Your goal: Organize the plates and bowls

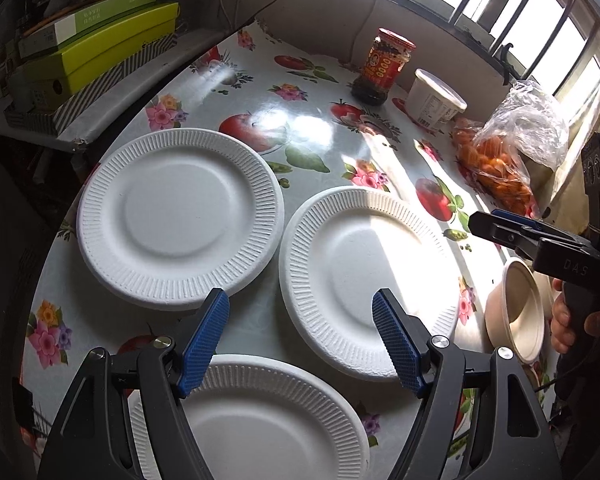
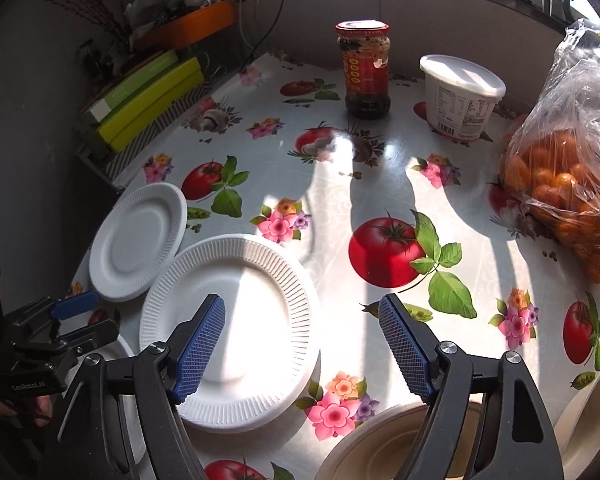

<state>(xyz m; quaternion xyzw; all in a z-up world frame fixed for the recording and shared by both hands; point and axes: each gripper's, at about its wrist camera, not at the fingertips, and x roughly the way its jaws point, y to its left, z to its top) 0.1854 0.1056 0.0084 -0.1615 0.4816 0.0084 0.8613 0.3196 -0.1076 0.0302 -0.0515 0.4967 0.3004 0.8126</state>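
Blue-padded L gripper [image 1: 300, 344] fingers apart above plates [image 1: 180, 216].

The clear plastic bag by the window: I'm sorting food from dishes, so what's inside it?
The clear plastic bag holds a heap of small round orange fruits, likely kumquats or tiny mandarins. Crinkled plastic and glare hide its bottom and far side, so anything else inside can't be seen.

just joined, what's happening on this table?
A person holds a gripper in each hand over a flowered table. The left gripper and right gripper are both open and empty. Three white plates lie separately: far, middle, near. Two beige bowls sit under the right gripper. Nothing is stacked yet. A jar, tub and bag of oranges sit further back.
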